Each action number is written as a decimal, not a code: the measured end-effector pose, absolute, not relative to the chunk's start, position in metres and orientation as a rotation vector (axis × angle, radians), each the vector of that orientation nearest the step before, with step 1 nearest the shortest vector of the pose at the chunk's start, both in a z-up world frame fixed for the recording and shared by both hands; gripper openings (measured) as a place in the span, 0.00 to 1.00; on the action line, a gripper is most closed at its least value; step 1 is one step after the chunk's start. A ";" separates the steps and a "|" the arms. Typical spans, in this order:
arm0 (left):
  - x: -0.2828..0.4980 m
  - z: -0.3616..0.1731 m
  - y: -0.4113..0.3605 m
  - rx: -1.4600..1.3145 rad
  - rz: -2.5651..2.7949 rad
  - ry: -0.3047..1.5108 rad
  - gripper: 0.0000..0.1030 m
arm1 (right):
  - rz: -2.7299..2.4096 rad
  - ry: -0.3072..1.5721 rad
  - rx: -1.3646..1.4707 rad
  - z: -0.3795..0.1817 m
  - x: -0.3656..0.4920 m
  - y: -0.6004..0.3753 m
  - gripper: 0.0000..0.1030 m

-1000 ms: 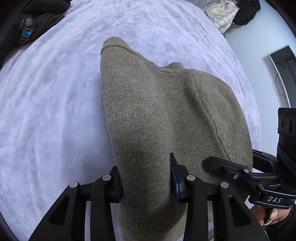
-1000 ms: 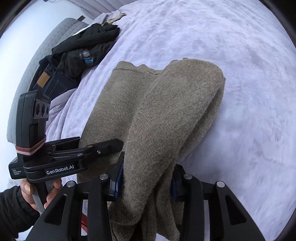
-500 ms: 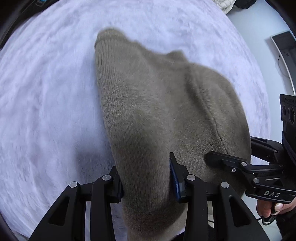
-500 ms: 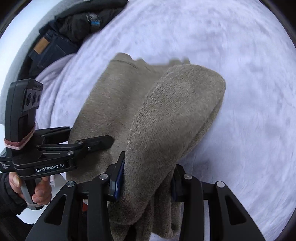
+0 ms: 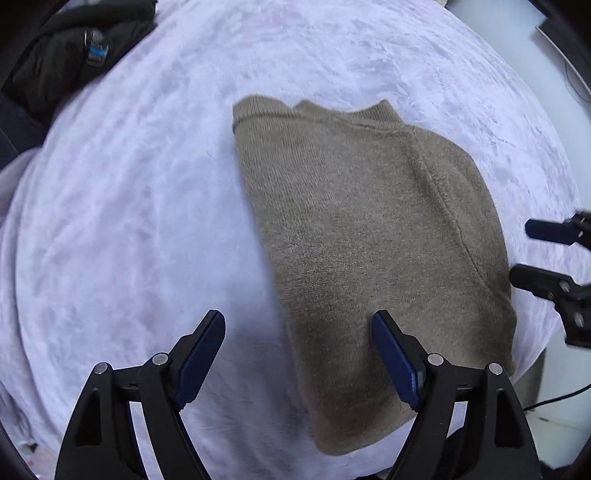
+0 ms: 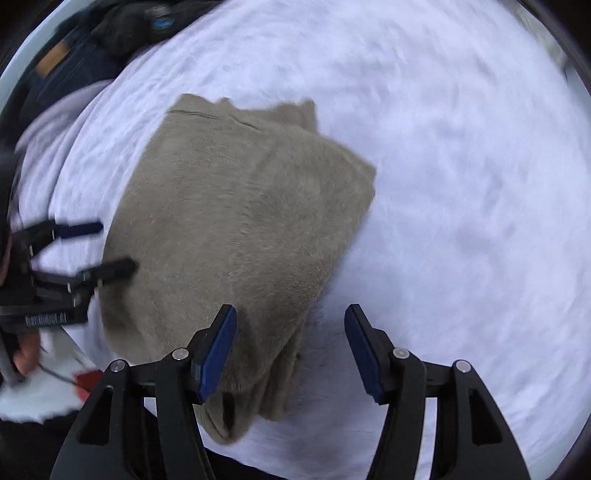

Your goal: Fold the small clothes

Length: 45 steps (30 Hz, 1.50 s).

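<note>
A folded olive-brown knit sweater [image 5: 369, 236] lies flat on the lavender blanket [image 5: 129, 221]; it also shows in the right wrist view [image 6: 236, 236]. My left gripper [image 5: 299, 354] is open and empty, above the sweater's near left edge. My right gripper [image 6: 291, 343] is open and empty, above the sweater's near right edge. Each gripper shows in the other's view: the right one [image 5: 539, 251] at the sweater's right side, the left one [image 6: 99, 247] at its left side, both with jaws apart.
Dark clothes [image 5: 70, 59] are piled at the far left of the bed, also visible in the right wrist view [image 6: 122, 33]. The bed's edge and a white floor strip [image 5: 554, 398] lie at the near right.
Both grippers have opened and let go of the sweater, which now lies flat on the blanket. Both have lifted back from the fabric.
</note>
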<state>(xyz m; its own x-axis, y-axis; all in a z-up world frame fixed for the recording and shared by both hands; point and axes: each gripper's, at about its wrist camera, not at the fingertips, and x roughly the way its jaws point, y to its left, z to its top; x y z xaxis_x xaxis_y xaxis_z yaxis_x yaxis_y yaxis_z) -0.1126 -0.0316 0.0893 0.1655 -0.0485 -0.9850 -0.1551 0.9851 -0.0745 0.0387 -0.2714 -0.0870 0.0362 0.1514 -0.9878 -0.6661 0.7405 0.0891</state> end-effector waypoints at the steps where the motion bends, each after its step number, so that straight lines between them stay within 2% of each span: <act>1: -0.115 0.093 -0.033 -0.148 0.078 1.390 0.80 | 0.699 1.352 -0.527 -0.078 0.029 -0.265 0.63; 5: -0.118 0.088 -0.037 -0.091 0.067 1.392 0.80 | 0.883 1.197 -0.801 -0.066 -0.022 -0.237 0.63; 9: -0.127 0.066 -0.033 -0.089 0.103 1.420 0.81 | 0.975 1.167 -0.935 -0.096 -0.048 -0.221 0.63; 11: -0.128 0.058 -0.025 -0.120 0.137 1.439 1.00 | 0.934 1.187 -1.007 -0.124 -0.048 -0.220 0.62; 12: -0.128 0.054 -0.021 -0.148 0.138 1.449 1.00 | 0.906 1.215 -1.027 -0.138 -0.045 -0.223 0.62; 16: -0.123 0.071 -0.021 -0.102 0.159 1.431 1.00 | 0.904 1.261 -0.968 -0.141 -0.031 -0.228 0.63; 20: -0.106 0.103 -0.013 -0.181 0.141 1.344 1.00 | 0.936 1.249 -0.814 -0.098 -0.003 -0.232 0.63; 23: -0.077 0.105 -0.005 -0.219 0.148 1.325 1.00 | 0.928 1.252 -0.649 -0.079 0.039 -0.236 0.63; 27: -0.033 0.066 0.002 -0.170 0.192 1.408 1.00 | 0.939 1.244 -0.643 -0.090 0.078 -0.220 0.63; 31: -0.014 0.016 0.027 -0.230 0.256 1.539 1.00 | 0.900 1.300 -0.762 -0.134 0.104 -0.205 0.63; 33: -0.005 0.011 0.032 -0.231 0.267 1.549 1.00 | 0.864 1.325 -0.729 -0.150 0.123 -0.204 0.70; 36: 0.004 0.015 0.024 -0.144 0.267 1.534 1.00 | 0.814 1.344 -0.651 -0.155 0.148 -0.205 0.72; 39: -0.008 0.040 0.018 -0.097 0.277 1.472 1.00 | 0.805 1.339 -0.663 -0.138 0.143 -0.208 0.72; 41: -0.031 0.064 0.015 -0.121 0.247 1.408 1.00 | 0.878 1.353 -0.576 -0.113 0.125 -0.226 0.72; 45: -0.106 0.096 -0.006 -0.113 0.111 1.336 1.00 | 1.013 1.414 -0.441 -0.078 0.077 -0.273 0.72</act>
<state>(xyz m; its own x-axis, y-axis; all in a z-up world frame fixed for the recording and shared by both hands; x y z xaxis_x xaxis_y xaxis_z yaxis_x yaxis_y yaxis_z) -0.1056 -0.0058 0.0961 0.2293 0.0154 -0.9732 -0.1448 0.9893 -0.0184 0.0766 -0.2729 -0.0780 -0.1484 0.3140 -0.9378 -0.7868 0.5370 0.3043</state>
